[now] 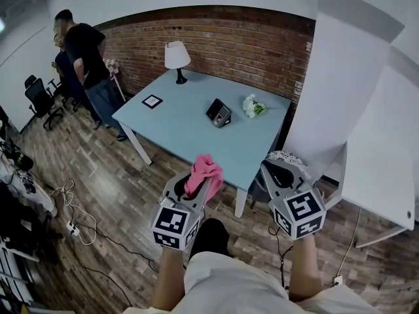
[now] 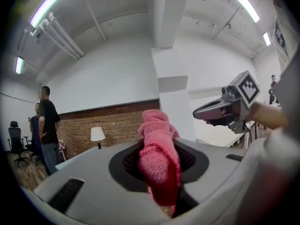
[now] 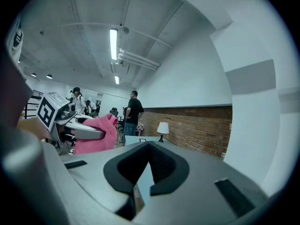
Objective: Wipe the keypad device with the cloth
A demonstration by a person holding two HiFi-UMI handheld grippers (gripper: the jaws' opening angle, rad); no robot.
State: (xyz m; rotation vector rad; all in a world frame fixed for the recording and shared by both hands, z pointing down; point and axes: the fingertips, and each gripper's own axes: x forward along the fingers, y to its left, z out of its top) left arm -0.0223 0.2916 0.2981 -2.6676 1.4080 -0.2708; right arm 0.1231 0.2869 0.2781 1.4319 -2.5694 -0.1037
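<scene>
The dark keypad device [image 1: 219, 112] stands tilted on the pale blue table [image 1: 180, 133], towards its right side. Both grippers hover over the wooden floor, short of the table's near edge. My left gripper [image 1: 196, 179] is shut on a pink cloth [image 1: 205, 171], which bunches up out of the jaws. In the left gripper view the pink cloth [image 2: 159, 150] fills the gap between the jaws. My right gripper [image 1: 279, 170] is shut with nothing in it; in its own view the pads [image 3: 161, 165] meet. Each gripper view shows the other gripper off to one side.
On the table stand a white lamp [image 1: 177, 57] at the back, a small black-and-white square card [image 1: 152, 101] and white flowers [image 1: 253, 105]. People [image 1: 84, 54] stand beyond the table's left end near an office chair [image 1: 39, 97]. Cables [image 1: 75, 224] lie on the floor. A white panel [image 1: 383, 156] is at right.
</scene>
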